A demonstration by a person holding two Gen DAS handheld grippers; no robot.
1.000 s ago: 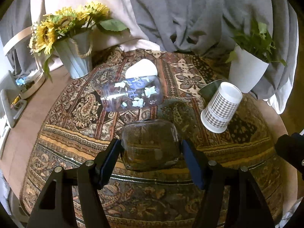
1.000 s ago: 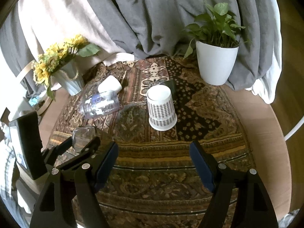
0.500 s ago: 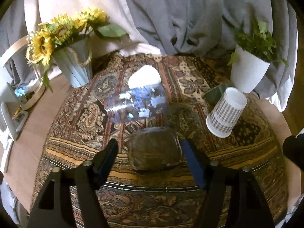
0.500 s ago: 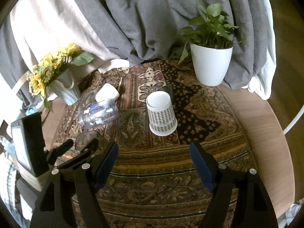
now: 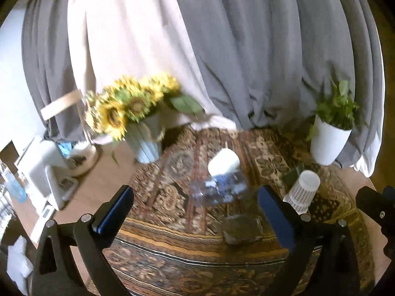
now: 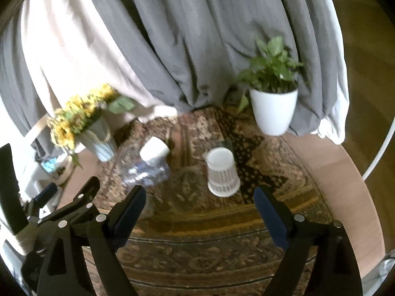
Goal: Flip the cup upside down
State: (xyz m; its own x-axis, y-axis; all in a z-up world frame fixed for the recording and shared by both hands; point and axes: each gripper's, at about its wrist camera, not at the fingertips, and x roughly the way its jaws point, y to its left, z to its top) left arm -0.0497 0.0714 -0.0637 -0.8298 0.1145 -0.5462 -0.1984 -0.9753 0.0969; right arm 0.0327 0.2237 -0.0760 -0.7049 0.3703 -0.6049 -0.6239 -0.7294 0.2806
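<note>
A clear glass cup (image 5: pixel 243 229) stands upside down on the patterned cloth (image 5: pixel 172 259), near the right finger of my left gripper (image 5: pixel 197 222). That gripper is open, empty, raised and pulled back from the cup. My right gripper (image 6: pixel 200 212) is open and empty above the front of the cloth (image 6: pixel 197 222). The left gripper (image 6: pixel 69 197) shows at the lower left of the right wrist view. The glass cup is hidden in the right wrist view.
A checked paper cup (image 5: pixel 302 191) (image 6: pixel 222 172) stands upside down. A clear floral bottle (image 5: pixel 219 190) (image 6: pixel 145 172) and a white cup (image 5: pixel 223 164) (image 6: pixel 154 149) lie on their sides. A sunflower vase (image 5: pixel 145 143) (image 6: pixel 98 140) stands left, a white plant pot (image 5: pixel 328 143) (image 6: pixel 272 112) right.
My left gripper has opened, let go of the glass cup and drawn back and up. The cup stays upside down on the cloth. My right gripper has also risen and drawn back.
</note>
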